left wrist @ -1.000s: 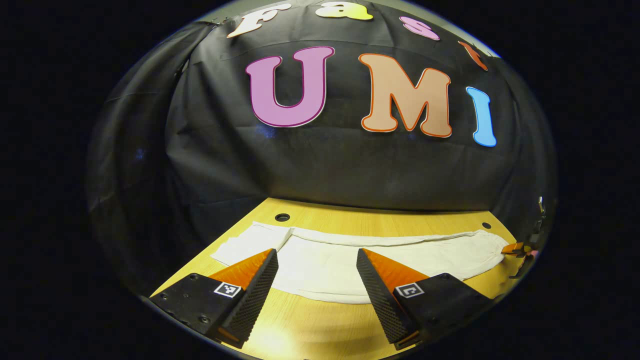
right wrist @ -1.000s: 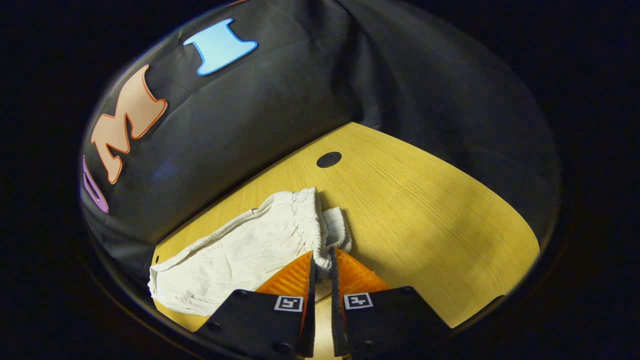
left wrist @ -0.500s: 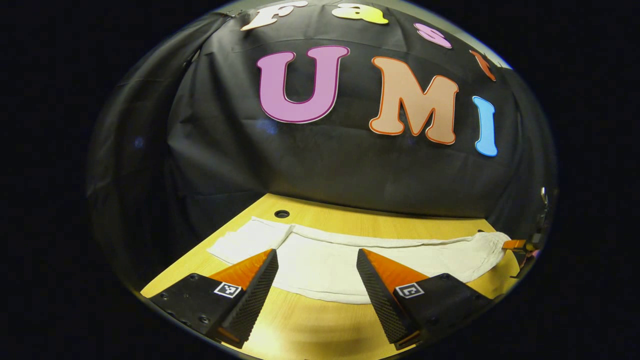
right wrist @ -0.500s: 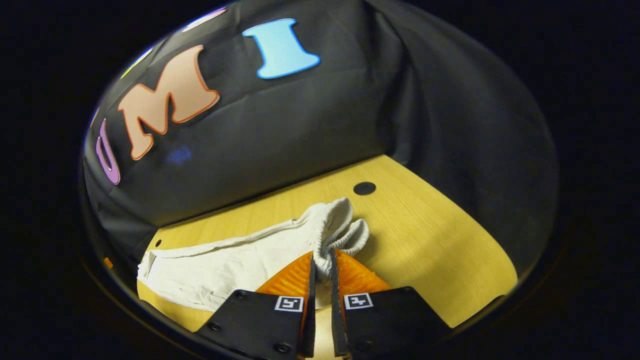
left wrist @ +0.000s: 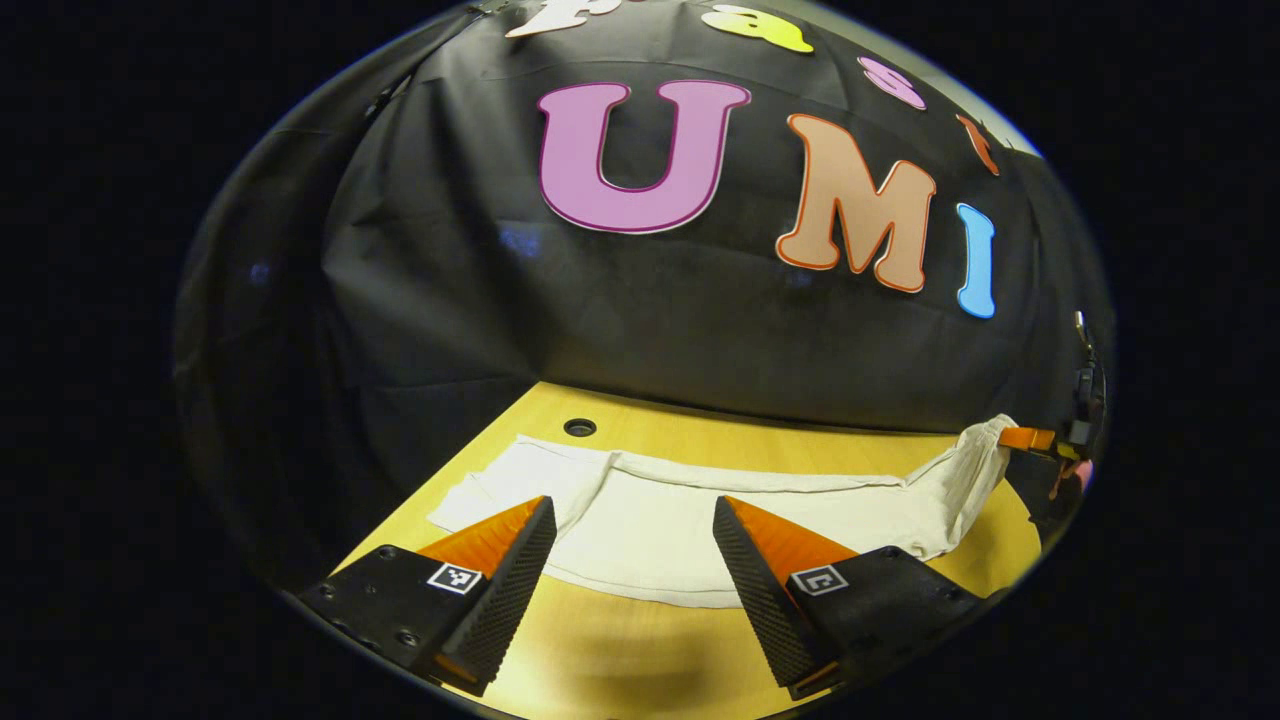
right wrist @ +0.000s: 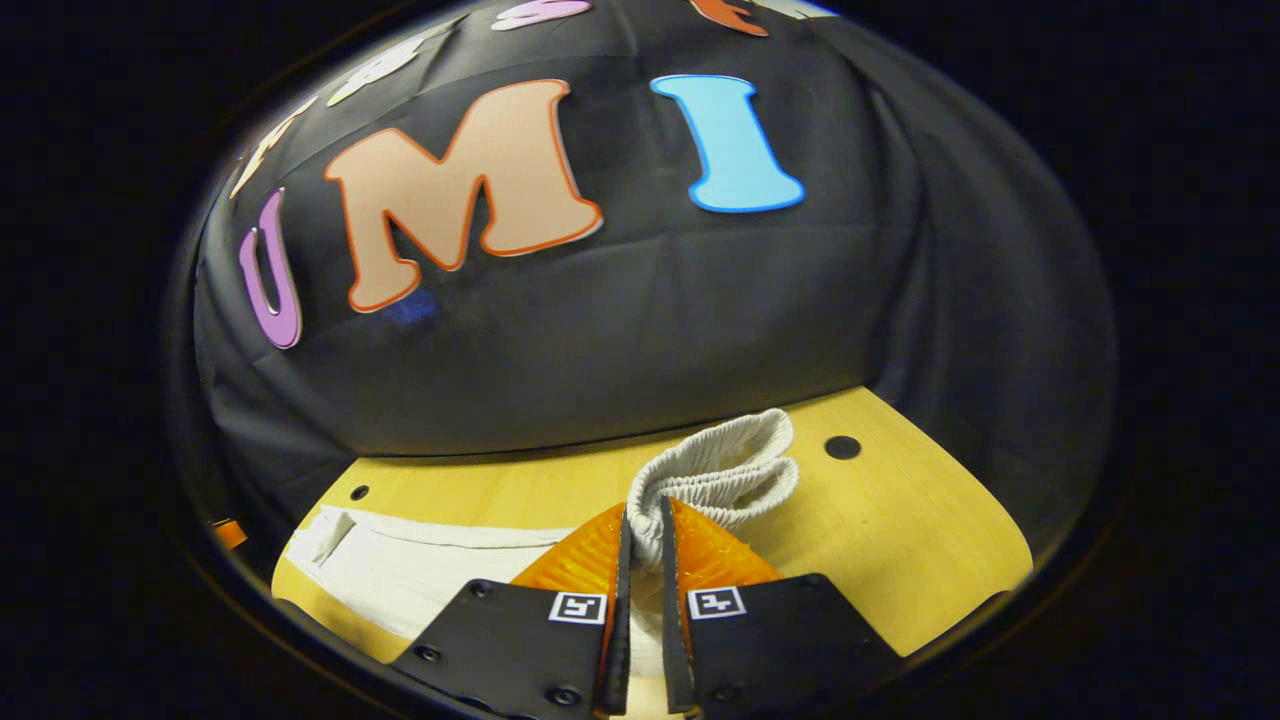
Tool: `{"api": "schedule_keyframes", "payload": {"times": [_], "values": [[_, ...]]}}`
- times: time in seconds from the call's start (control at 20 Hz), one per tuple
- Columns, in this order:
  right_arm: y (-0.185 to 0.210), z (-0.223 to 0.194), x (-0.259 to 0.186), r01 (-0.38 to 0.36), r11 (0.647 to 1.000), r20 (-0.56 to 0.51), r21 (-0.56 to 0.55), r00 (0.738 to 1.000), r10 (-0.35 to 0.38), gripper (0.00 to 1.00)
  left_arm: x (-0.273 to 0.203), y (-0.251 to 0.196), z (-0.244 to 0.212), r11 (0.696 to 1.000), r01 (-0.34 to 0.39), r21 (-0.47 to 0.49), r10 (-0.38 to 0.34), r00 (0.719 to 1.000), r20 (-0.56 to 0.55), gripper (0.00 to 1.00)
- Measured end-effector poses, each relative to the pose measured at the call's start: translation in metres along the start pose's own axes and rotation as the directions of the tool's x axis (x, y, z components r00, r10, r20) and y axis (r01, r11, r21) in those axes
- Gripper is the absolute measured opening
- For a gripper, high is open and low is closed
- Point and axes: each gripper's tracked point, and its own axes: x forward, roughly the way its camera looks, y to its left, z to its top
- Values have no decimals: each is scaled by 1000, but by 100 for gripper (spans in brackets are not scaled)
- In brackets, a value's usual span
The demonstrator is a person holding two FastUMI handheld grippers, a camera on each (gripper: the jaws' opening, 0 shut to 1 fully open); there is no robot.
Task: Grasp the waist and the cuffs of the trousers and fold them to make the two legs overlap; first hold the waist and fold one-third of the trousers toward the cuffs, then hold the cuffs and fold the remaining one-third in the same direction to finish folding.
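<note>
White trousers [left wrist: 680, 515] lie lengthwise across the wooden table [left wrist: 620, 660], legs overlapped, cuffs at the left [left wrist: 500, 480]. In the left gripper view my left gripper [left wrist: 632, 520] hangs open just above the legs, nothing between its fingers. At the far right the waist [left wrist: 985, 450] is lifted off the table by my right gripper [left wrist: 1030, 438]. In the right gripper view my right gripper [right wrist: 641, 520] is shut on the elastic waistband [right wrist: 725, 470], which bunches up above the fingertips; the legs [right wrist: 420, 560] trail away to the left on the table [right wrist: 900, 560].
Black cloth walls close in the table at the back and on both sides. Small round holes sit in the tabletop near the far corners [left wrist: 579, 427] [right wrist: 842, 447]. Bare wood lies in front of the trousers and to the right of the waist.
My right gripper has raised the waist off the table and turned leftward, toward the cuffs. The left gripper stays open over the legs, shifted only slightly.
</note>
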Motion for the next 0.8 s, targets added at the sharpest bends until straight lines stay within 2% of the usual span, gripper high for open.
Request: {"api": "schedule_keyframes", "payload": {"times": [0.25, 0.5, 0.6, 0.65, 0.7, 0.75, 0.8], "values": [[18, 7, -33, -132, 988, 25, -78, 991, 135, 16, 11, 45, 1, 1000, -2, -3, 2, 1000, -12, 96], [6, 4, -30, -258, 958, -27, -122, 966, 257, 15, 19, 85, -9, 999, -20, -35, 19, 999, -29, 96], [0, 0, -21, -291, 947, -71, -135, 956, 284, 15, 26, 98, -17, 999, -25, -42, 23, 999, -39, 96], [1, -6, -14, -299, 943, -99, -143, 953, 287, 20, 30, 106, -21, 999, -30, -42, 28, 998, -48, 96], [-1, -5, -9, -302, 940, -123, -156, 951, 285, 16, 33, 114, -27, 999, -34, -40, 32, 997, -63, 95], [4, 5, -14, -309, 936, -141, -171, 948, 287, 16, 35, 119, -34, 999, -34, -36, 31, 997, -78, 96], [2, 12, -18, -314, 931, -156, -187, 945, 287, 20, 38, 124, -38, 999, -34, -32, 32, 996, -86, 96]]}}
